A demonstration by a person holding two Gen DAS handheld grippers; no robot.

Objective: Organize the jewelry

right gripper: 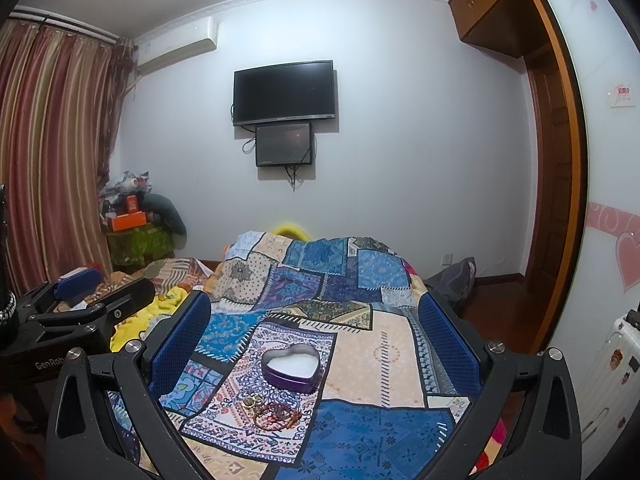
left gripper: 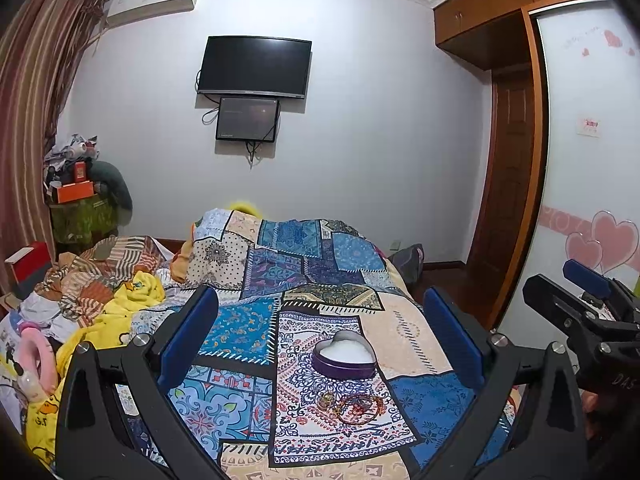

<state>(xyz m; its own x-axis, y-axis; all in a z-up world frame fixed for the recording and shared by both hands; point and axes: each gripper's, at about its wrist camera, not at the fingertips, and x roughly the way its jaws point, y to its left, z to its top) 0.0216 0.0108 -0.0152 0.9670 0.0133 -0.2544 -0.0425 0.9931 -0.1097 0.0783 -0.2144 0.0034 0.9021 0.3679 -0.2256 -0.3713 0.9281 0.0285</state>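
A purple heart-shaped tin [left gripper: 345, 357] with a white lining stands open on the patchwork bedspread [left gripper: 248, 320]; it also shows in the right wrist view [right gripper: 291, 367]. Just in front of it lies a small pile of jewelry [left gripper: 352, 407]: a red beaded bracelet and gold rings, also seen in the right wrist view [right gripper: 274, 410]. My left gripper [left gripper: 320, 340] is open and empty, held above the bed, jaws wide on either side of the tin. My right gripper [right gripper: 316, 344] is open and empty, likewise above the tin and jewelry.
The right gripper shows at the right edge of the left wrist view [left gripper: 584, 312]; the left gripper shows at the left of the right wrist view [right gripper: 80, 312]. Crumpled yellow and striped bedding [left gripper: 120, 300] lies left. A wardrobe [left gripper: 516, 160] stands right.
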